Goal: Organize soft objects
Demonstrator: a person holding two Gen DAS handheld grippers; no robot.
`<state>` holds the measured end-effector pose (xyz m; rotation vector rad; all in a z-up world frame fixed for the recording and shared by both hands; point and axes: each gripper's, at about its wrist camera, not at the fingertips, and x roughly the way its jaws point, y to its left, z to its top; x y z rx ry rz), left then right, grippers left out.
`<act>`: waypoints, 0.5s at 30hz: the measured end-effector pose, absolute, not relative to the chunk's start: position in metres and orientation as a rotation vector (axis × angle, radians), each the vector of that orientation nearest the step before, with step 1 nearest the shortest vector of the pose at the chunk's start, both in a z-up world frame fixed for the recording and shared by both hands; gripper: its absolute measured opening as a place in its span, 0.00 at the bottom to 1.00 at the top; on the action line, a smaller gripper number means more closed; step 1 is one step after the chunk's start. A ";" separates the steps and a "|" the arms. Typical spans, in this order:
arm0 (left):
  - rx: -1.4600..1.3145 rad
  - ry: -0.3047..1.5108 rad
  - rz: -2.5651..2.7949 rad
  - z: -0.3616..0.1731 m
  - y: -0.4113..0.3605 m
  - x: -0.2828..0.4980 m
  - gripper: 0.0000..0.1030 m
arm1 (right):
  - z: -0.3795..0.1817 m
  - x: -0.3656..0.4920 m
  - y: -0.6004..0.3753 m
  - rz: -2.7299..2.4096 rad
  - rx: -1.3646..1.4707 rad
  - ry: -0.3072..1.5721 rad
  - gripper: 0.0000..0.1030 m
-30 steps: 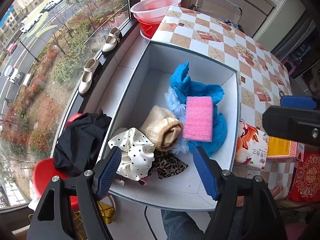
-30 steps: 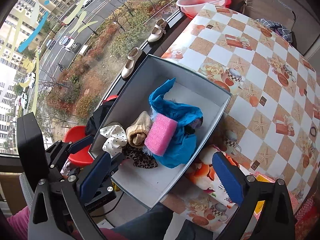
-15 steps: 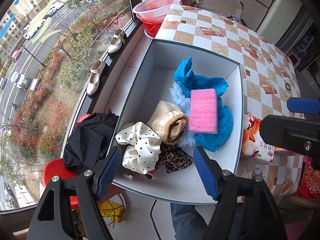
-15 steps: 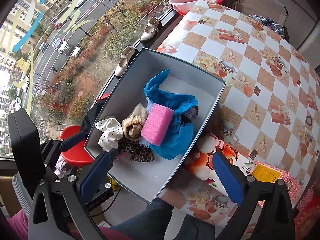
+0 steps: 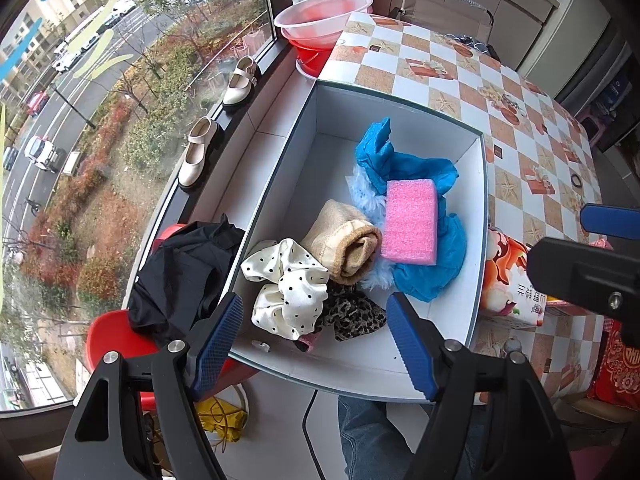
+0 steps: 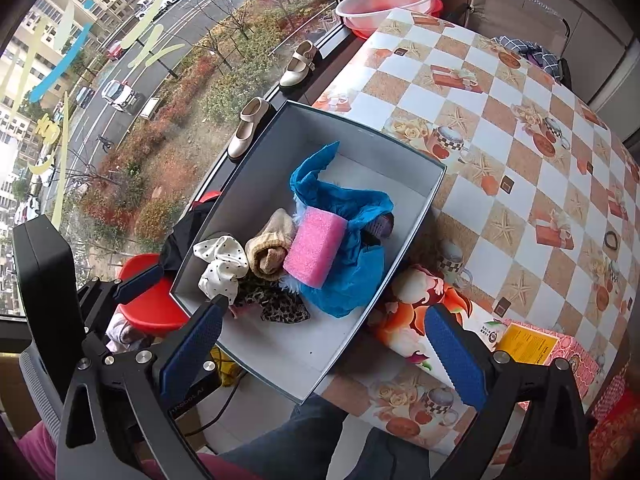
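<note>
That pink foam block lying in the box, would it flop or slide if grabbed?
The pink foam block probably keeps its shape, being a neat slab. Its porous surface looks grippy. It likely weighs little, barely denting the blue cloth underneath.

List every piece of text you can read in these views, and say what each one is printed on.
Nothing reads in full.
Orange floral tissue pack: Chinese characters, too blurred to read.
Yellow label on the pink patterned box: print too small to read.
Left gripper body: faint lettering, illegible.
Red patterned cloth: ornamental emblem, unreadable.
</note>
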<state>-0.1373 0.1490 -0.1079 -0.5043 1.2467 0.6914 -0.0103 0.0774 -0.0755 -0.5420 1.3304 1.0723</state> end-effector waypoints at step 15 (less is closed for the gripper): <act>-0.539 1.247 0.687 -0.110 0.152 -0.143 0.75 | -0.076 -0.016 0.080 1.051 -0.595 1.307 0.99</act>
